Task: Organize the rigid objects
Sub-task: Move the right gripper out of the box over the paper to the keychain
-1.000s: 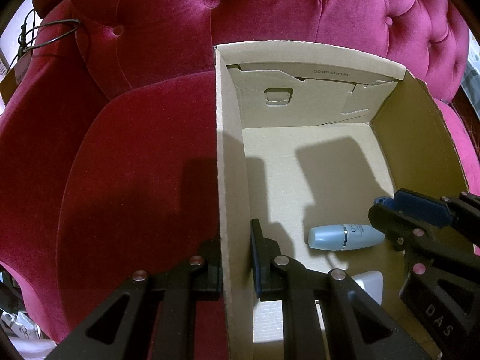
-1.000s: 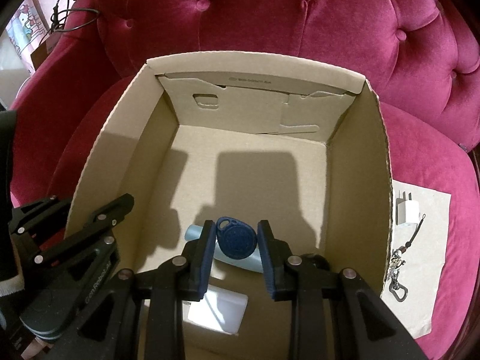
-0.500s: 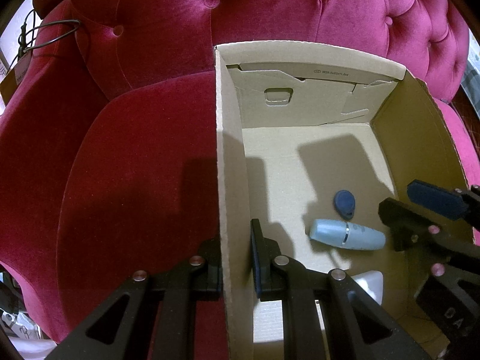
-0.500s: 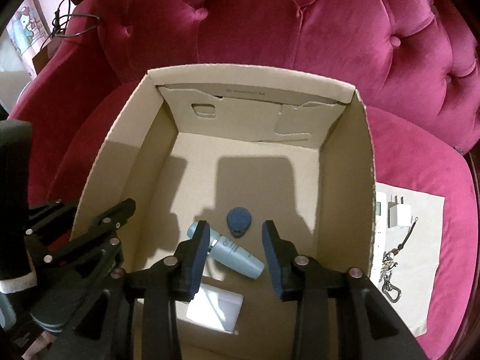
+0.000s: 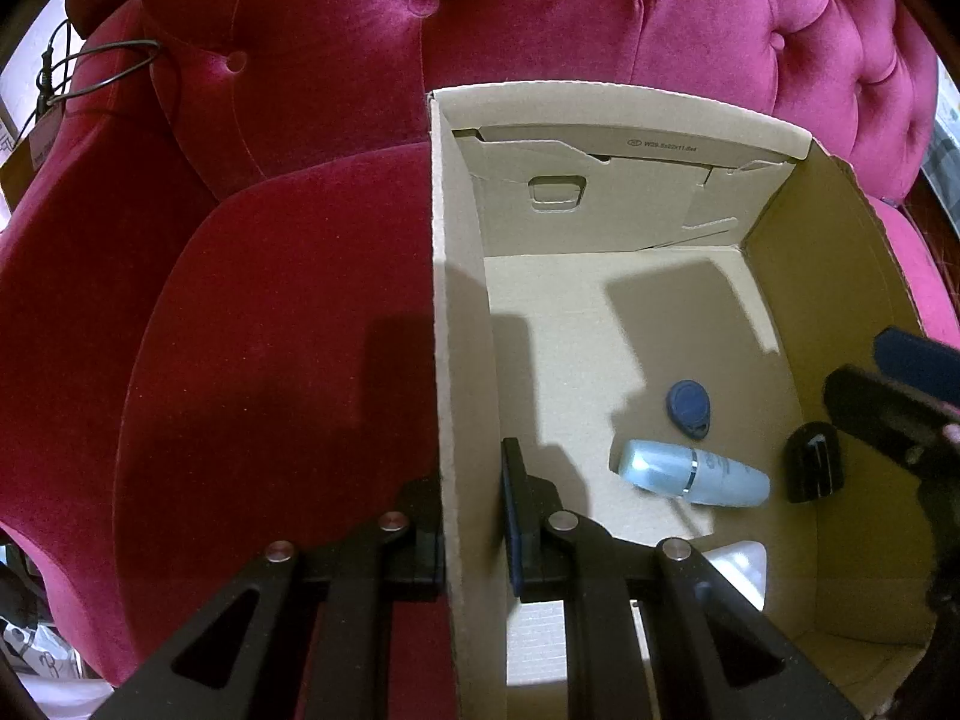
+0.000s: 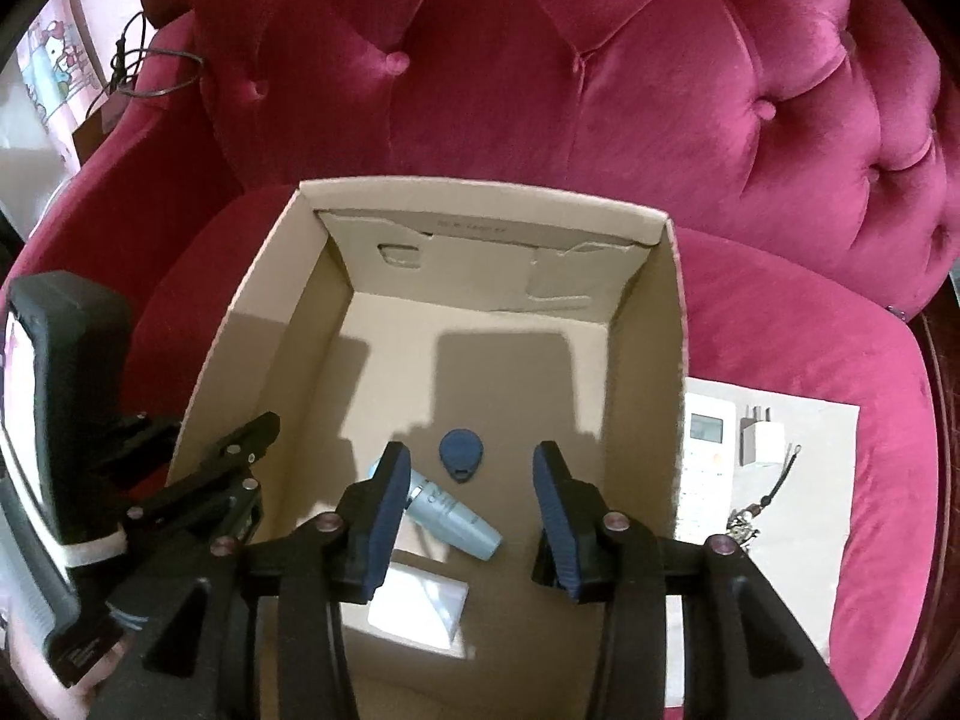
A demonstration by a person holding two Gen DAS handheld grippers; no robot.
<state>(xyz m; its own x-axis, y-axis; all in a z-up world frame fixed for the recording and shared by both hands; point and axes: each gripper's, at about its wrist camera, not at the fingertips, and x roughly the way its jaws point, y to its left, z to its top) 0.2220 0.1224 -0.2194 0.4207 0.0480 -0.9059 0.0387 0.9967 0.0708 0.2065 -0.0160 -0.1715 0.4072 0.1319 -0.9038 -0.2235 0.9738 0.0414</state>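
An open cardboard box (image 5: 462,300) (image 6: 480,204) stands on a red velvet armchair. My left gripper (image 5: 471,504) is shut on the box's left wall, one finger outside and one inside. On the box floor lie a blue key fob (image 5: 690,408) (image 6: 461,455), a pale blue bottle (image 5: 690,474) (image 6: 447,510), a white packet (image 6: 420,606) and a small black object (image 5: 815,462). My right gripper (image 6: 469,474) hangs above the fob. Its jaws are opening and nothing is between them.
To the right of the box, a sheet of paper (image 6: 798,570) on the seat carries a white remote (image 6: 708,450), a white charger plug (image 6: 762,438) and a key strap (image 6: 756,510). The tufted chair back (image 6: 600,90) rises behind. A cable (image 5: 108,66) hangs over the left armrest.
The right gripper let go of the blue key fob, which now lies on the box floor beside the bottle. The gripper opened wider and rose. The left gripper kept still.
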